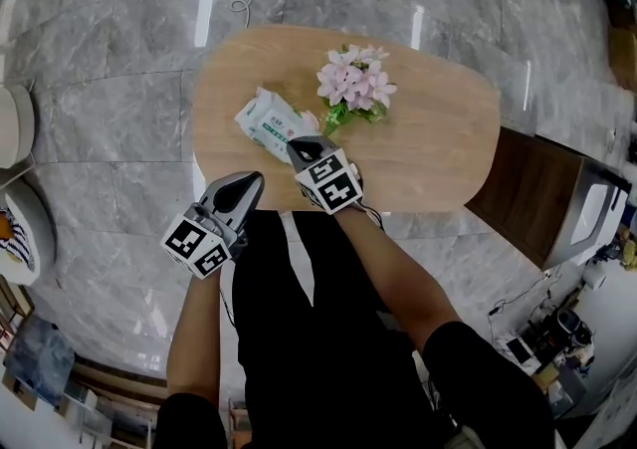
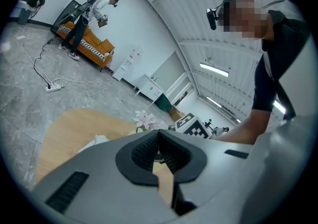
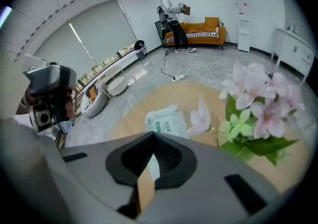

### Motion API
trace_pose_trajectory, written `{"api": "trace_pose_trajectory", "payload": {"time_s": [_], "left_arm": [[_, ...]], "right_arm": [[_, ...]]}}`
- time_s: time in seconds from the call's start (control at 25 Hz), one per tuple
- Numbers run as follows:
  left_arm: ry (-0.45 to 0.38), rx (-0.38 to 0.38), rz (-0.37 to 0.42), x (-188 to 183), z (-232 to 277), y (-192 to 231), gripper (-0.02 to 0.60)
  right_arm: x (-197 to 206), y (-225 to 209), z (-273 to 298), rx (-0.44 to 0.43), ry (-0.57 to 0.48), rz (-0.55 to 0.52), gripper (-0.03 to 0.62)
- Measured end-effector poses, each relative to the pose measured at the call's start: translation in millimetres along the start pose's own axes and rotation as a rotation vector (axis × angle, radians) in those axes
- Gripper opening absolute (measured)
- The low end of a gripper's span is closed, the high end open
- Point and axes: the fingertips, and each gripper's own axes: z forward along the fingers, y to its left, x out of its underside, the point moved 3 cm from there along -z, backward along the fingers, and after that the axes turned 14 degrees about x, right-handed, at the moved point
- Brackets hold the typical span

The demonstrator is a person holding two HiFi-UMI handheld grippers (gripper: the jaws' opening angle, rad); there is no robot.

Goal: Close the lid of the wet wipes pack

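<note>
Left tool (image 1: 253,181) and right tool (image 1: 300,146), jaws together and empty, hover near the wet wipes pack (image 1: 269,122).

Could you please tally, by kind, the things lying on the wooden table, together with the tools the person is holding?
Wet wipes pack: 1
Bunch of pink flowers: 1
Tools: 2 (left tool, right tool)
Total: 4
</note>
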Motion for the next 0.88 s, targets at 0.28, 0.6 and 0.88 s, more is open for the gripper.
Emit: {"api": "trace_pose_trajectory", "payload": {"time_s": [0.28,0.6,0.88], "left_arm": [[-0.042,-0.076,0.061,-45.5,11.4,-49.3,0.015],[-0.118,-0.179,0.204,-131.0,-9.2,-125.2,0.015],[-0.169,-0.159,0.332,-181.8,-39.9,-205.4,0.015]], "right_arm": [[-49.6,-6.7,-101.8,-0.12,-0.184,0.075,0.011],[-140.6,-12.6,-257.2,-0.249,-0.526,0.018,0.011],[-182.2,-5.6,-389.5,-0.28,-0.815,-0.037,0.011]]}}
